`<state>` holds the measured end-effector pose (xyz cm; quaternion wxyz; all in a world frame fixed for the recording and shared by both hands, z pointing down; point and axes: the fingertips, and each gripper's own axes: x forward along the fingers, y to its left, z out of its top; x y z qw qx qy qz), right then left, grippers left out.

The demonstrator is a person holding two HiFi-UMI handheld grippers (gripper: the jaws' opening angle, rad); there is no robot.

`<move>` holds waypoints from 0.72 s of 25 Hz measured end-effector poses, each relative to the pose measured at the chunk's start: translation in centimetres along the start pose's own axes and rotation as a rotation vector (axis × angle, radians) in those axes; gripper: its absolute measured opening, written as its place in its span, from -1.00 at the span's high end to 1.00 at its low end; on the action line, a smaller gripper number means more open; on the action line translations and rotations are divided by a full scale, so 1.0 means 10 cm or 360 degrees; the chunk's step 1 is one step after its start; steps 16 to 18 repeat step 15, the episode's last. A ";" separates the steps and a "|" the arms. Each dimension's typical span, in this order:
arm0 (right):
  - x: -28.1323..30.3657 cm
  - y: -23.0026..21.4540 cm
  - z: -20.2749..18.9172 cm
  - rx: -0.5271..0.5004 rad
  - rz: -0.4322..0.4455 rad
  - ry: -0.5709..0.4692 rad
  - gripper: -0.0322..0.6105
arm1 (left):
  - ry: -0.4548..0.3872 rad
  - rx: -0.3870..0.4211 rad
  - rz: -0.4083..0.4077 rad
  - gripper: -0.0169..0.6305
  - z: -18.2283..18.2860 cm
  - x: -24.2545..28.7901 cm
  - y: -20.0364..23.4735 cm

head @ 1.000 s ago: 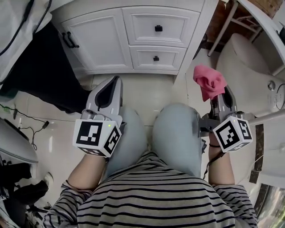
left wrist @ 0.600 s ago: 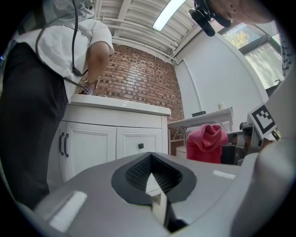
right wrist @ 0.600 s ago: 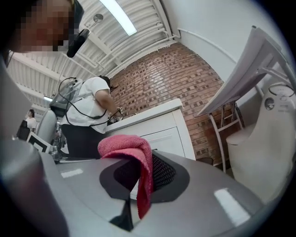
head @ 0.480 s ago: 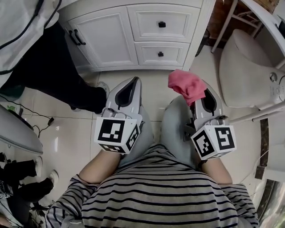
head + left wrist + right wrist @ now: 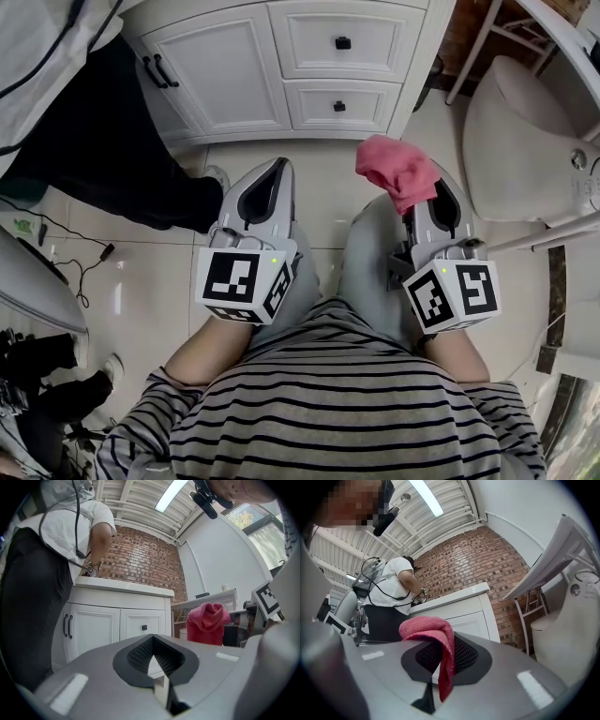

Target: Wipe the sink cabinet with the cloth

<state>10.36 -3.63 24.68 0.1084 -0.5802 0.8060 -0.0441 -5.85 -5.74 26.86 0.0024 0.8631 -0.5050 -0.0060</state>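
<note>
My left tongs point(image 5: 277, 167) and right tongs point(image 5: 429, 190) are grey shells with black-and-white marker cubes point(image 5: 242, 281), each showing a green light. I wear a black-and-white striped shirt point(image 5: 328, 412) and pale blue jeans point(image 5: 370, 272).

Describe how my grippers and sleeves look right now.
The left gripper and right gripper share light grey tapering shells with black textured pads inside. Each carries a white cube with black square markers and a small green light. The top is striped black and white, sleeves included.
</note>
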 end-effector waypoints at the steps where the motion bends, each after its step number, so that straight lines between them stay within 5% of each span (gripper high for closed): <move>1: 0.00 0.00 0.00 -0.0005 -0.0001 0.0000 0.81 | 0.0001 0.0005 -0.0002 0.95 0.00 0.00 -0.01; 18: 0.11 0.05 -0.08 -0.0007 0.0042 0.0023 0.81 | 0.0026 0.0013 0.0003 0.95 -0.05 0.02 0.07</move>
